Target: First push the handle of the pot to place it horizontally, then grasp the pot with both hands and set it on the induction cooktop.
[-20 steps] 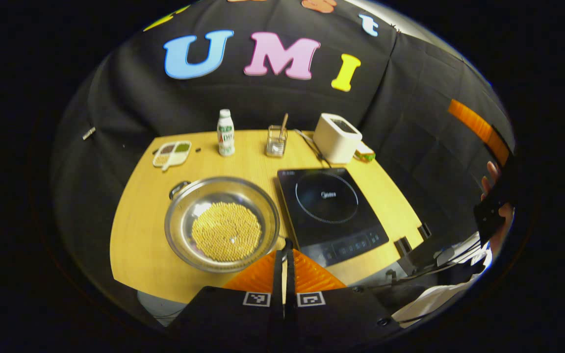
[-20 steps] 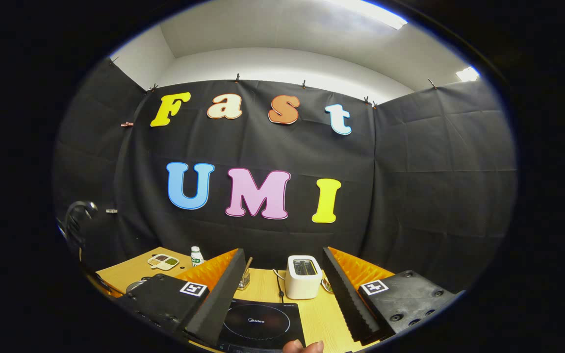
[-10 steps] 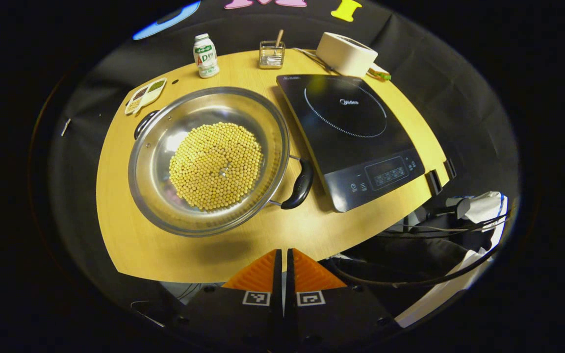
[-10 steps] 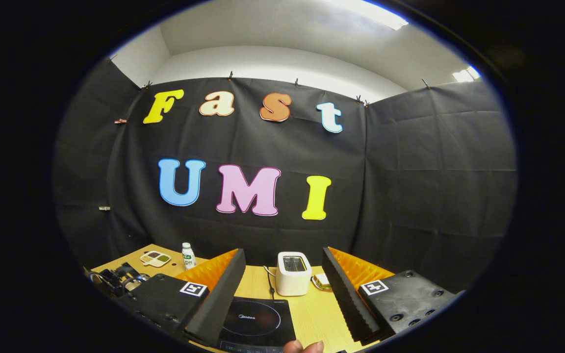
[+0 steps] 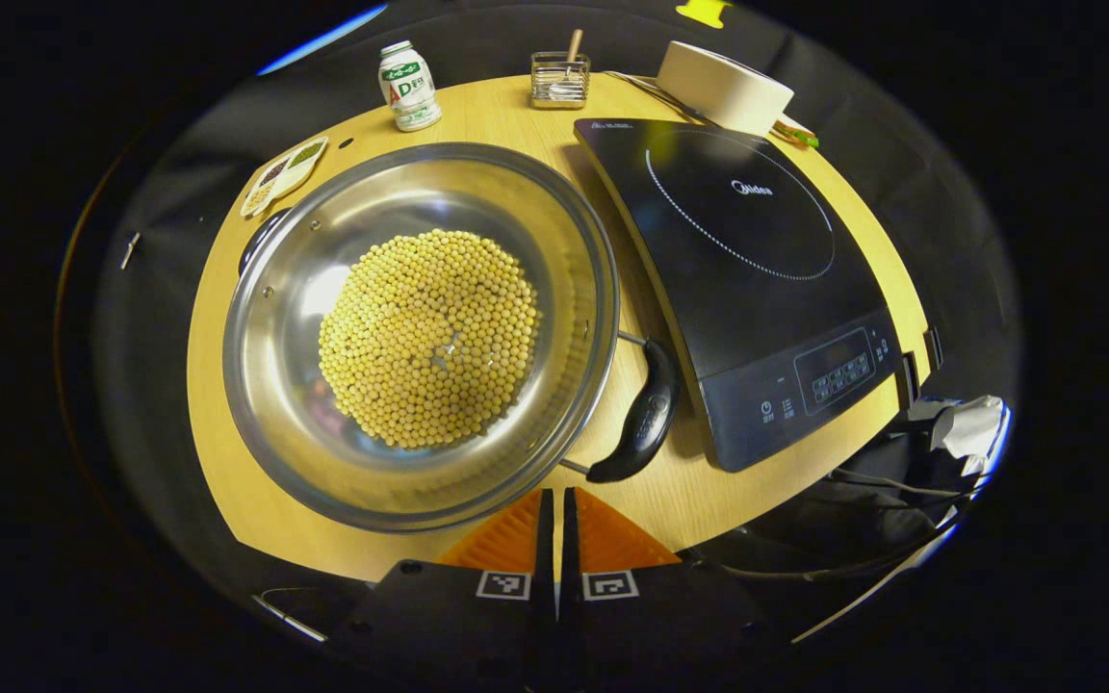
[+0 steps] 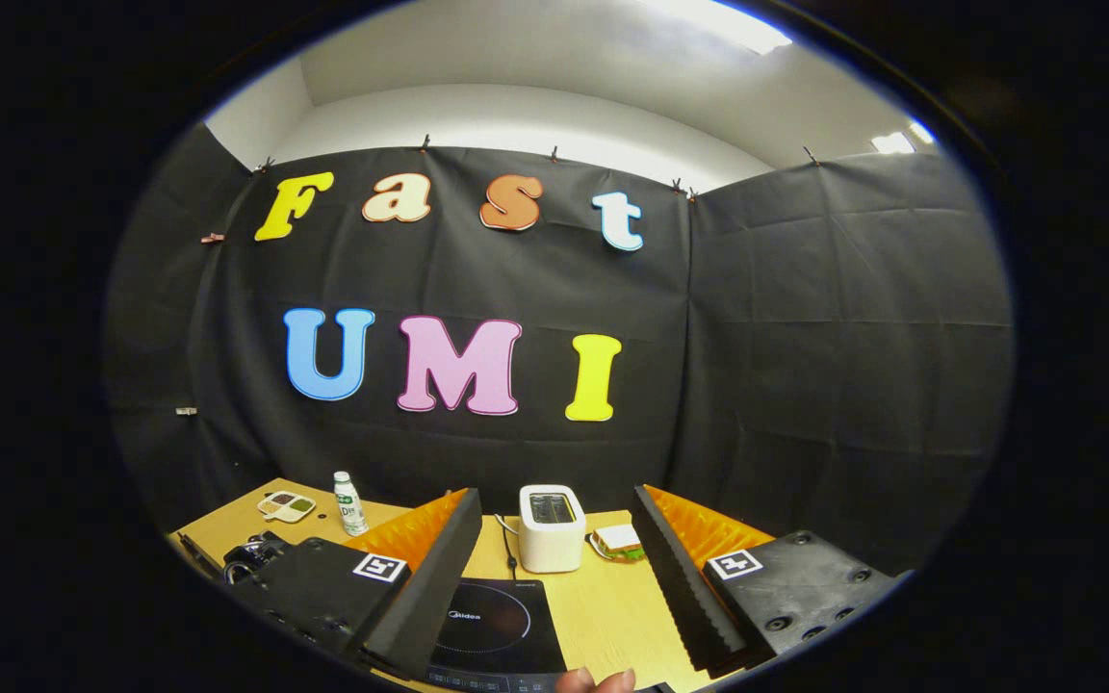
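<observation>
A wide steel pot [image 5: 554, 221] of yellow beans rests on the wooden table [image 5: 246, 481], left of the black induction cooktop [image 5: 747, 269]. Left gripper [image 5: 554, 510], fingers pressed together, hovers near the pot's black handle [image 5: 639, 423]. Right gripper [image 6: 554, 577] is spread apart above the cooktop.

Pot [image 5: 420, 332] left of induction cooktop [image 5: 747, 279]

A silver pot [image 5: 420, 337] is holding pale yellow beans [image 5: 429, 337] and showing a black handle [image 5: 641, 419]. The cooktop [image 5: 757, 269] is gleaming glossy black with a white dotted ring. The worktop [image 5: 516, 115] is showing light yellow wood. The toaster [image 6: 547, 527] is looking white, and the bottle [image 5: 407, 85] white with green print.
</observation>
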Tool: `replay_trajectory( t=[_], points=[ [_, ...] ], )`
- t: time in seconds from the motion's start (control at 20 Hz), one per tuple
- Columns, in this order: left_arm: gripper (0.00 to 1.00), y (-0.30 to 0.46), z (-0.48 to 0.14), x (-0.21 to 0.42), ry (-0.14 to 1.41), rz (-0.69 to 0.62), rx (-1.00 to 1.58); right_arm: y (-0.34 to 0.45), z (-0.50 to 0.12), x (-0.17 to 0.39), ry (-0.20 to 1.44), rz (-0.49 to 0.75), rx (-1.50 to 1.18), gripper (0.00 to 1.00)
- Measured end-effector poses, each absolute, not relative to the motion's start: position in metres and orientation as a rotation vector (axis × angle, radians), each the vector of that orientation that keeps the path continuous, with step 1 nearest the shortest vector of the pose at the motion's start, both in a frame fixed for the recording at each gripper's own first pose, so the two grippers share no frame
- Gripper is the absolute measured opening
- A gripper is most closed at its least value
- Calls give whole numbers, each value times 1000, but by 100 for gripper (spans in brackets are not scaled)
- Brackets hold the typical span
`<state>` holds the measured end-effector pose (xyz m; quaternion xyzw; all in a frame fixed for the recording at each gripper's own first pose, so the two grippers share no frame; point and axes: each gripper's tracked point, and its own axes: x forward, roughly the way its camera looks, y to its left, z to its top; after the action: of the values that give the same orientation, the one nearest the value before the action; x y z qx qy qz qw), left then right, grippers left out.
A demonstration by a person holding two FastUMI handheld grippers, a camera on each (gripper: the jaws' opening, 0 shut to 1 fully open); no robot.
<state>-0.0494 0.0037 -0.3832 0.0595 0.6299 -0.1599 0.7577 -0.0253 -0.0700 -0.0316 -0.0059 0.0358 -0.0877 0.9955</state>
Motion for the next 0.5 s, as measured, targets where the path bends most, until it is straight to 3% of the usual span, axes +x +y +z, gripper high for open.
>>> replay_trajectory(
  t=[0.5],
  points=[
    [5,-30,-382,-11,1332,-313,130,-109,-47,-25,112,-251,-17,98]
  ],
)
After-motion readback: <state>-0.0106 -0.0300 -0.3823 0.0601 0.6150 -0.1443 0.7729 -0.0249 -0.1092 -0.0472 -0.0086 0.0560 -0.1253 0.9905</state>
